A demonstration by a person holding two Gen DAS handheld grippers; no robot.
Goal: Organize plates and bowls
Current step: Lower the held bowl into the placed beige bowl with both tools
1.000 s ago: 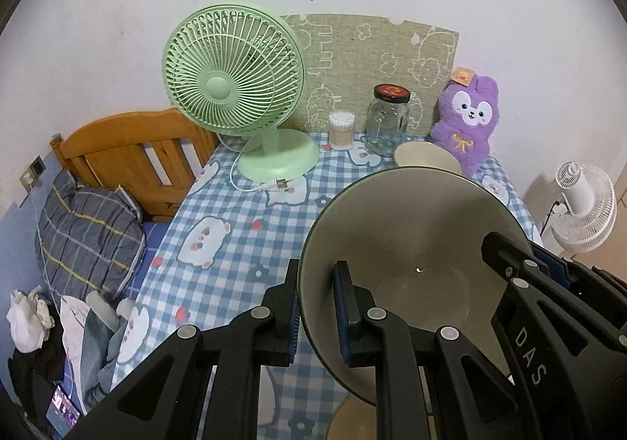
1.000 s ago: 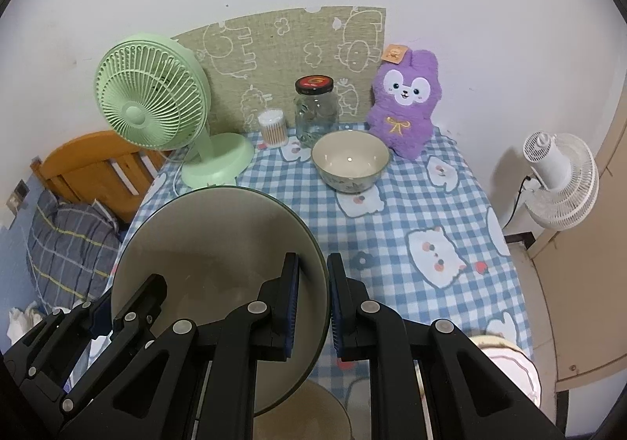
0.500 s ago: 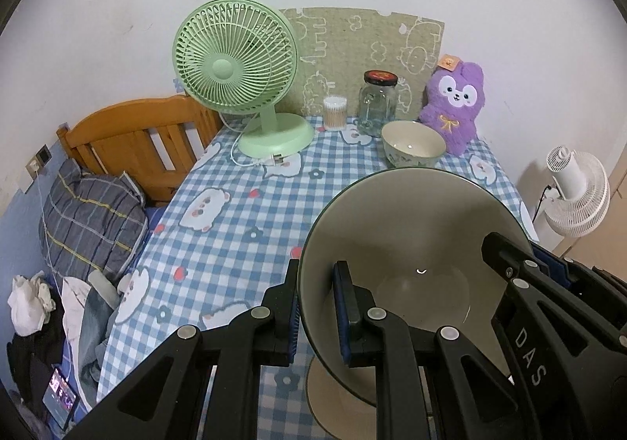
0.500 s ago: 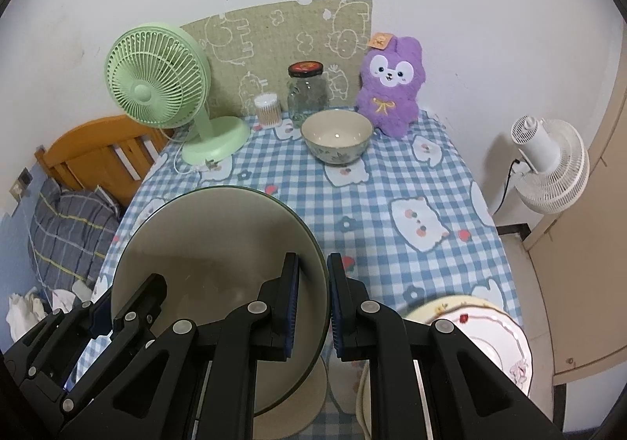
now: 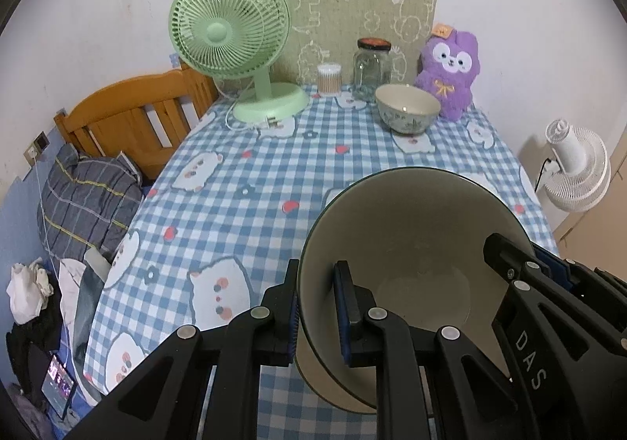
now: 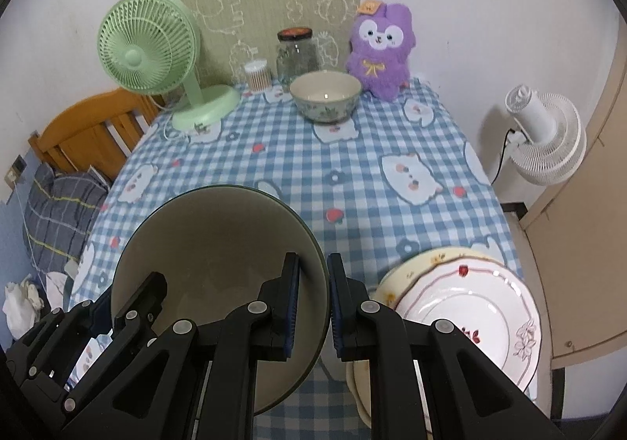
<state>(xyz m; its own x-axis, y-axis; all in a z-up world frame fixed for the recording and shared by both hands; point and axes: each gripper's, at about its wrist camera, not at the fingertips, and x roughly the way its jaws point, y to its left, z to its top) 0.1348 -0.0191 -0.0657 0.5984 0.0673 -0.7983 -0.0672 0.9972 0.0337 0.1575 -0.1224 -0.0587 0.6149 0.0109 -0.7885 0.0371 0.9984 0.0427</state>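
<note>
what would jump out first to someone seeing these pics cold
A big dark-rimmed bowl fills the foreground, its rim pinched on opposite sides by the left claw and right claw. Behind it, a green fan and purple plush stand at the far wall, with flowered plates near right.

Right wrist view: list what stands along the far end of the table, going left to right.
Green fan → cotton swab tub → glass jar → purple plush toy. The small patterned bowl sits just in front, between the jar and the plush.
</note>
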